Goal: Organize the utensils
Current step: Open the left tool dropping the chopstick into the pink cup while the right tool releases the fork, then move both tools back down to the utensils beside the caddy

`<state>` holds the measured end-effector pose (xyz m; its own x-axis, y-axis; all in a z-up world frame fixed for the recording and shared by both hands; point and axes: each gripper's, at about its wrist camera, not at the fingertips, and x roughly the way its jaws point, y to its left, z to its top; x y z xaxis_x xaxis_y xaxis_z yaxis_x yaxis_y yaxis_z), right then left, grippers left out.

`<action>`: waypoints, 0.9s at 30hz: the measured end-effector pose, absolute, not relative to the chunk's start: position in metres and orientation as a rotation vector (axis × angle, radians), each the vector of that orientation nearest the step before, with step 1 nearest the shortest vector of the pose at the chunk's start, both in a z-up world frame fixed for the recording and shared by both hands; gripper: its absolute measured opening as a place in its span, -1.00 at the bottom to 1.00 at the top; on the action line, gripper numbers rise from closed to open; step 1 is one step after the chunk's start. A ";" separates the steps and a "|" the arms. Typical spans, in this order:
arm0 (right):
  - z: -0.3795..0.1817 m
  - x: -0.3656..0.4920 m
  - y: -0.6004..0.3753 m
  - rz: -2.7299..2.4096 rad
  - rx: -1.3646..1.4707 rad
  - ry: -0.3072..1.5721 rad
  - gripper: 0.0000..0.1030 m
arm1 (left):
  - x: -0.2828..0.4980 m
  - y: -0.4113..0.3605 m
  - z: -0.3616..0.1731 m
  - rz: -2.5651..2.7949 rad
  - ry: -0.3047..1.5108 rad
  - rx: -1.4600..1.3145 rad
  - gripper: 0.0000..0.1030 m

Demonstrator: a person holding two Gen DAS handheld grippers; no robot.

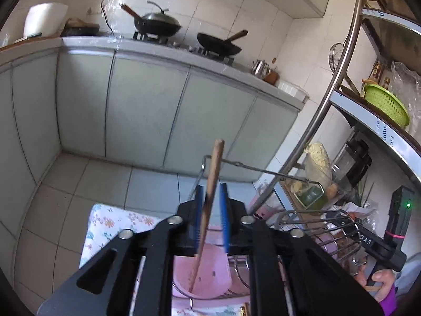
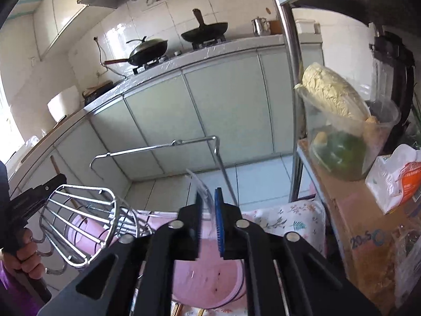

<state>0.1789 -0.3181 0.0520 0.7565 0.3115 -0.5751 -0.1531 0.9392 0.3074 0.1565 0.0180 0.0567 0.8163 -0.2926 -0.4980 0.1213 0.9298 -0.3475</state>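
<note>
tongs [image 1: 213, 205] hold chopstick [image 1: 210, 192] over pink bowl [image 1: 210, 276].

Black hand-held gripper [image 1: 213, 210] w/ blue pads [image 1: 224, 218], silver rivets; purple sleeve.

A chopstick [image 1: 210, 197] stands between the pads of the left claw [image 1: 212, 210], its lower end in the cup [image 1: 208, 276]. The wire basket [image 2: 79, 226] lies left of the right claw [image 2: 209, 210], and two woks [image 2: 150, 50] sit on the counter [image 2: 236, 44] behind.

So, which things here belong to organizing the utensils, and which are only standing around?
Belonging to the job:
left hand-held gripper
brown wooden chopstick
pink plastic container
right hand-held gripper
clear plastic piece
round wire utensil basket

Only standing around:
lidded black wok
green plastic colander
</note>
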 end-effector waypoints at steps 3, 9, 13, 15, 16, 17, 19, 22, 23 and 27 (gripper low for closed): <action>0.057 0.175 -0.320 0.258 0.245 0.665 -0.63 | 0.156 0.023 0.059 -0.223 0.597 -0.336 -0.36; 0.073 0.154 -0.326 0.250 0.229 0.603 -0.28 | 0.141 0.035 0.072 -0.212 0.564 -0.374 -0.33; 0.081 0.135 -0.328 0.244 0.216 0.573 -0.28 | 0.128 0.040 0.080 -0.202 0.545 -0.370 -0.33; 0.084 0.124 -0.329 0.235 0.208 0.555 -0.28 | 0.117 0.042 0.082 -0.195 0.533 -0.368 -0.33; 0.085 0.116 -0.329 0.222 0.203 0.546 -0.28 | 0.113 0.043 0.082 -0.191 0.533 -0.366 -0.33; 0.085 0.111 -0.329 0.212 0.200 0.539 -0.28 | 0.107 0.043 0.080 -0.183 0.540 -0.359 -0.33; 0.081 0.094 -0.331 0.196 0.204 0.528 -0.28 | 0.095 0.043 0.075 -0.181 0.557 -0.347 -0.33; 0.066 0.077 -0.330 0.200 0.213 0.570 -0.28 | 0.076 0.037 0.059 -0.169 0.605 -0.310 -0.33; 0.059 0.073 -0.329 0.204 0.212 0.589 -0.28 | 0.071 0.033 0.050 -0.163 0.637 -0.294 -0.33; 0.024 0.058 -0.321 0.211 0.199 0.708 -0.28 | 0.053 0.020 0.009 -0.184 0.766 -0.247 -0.33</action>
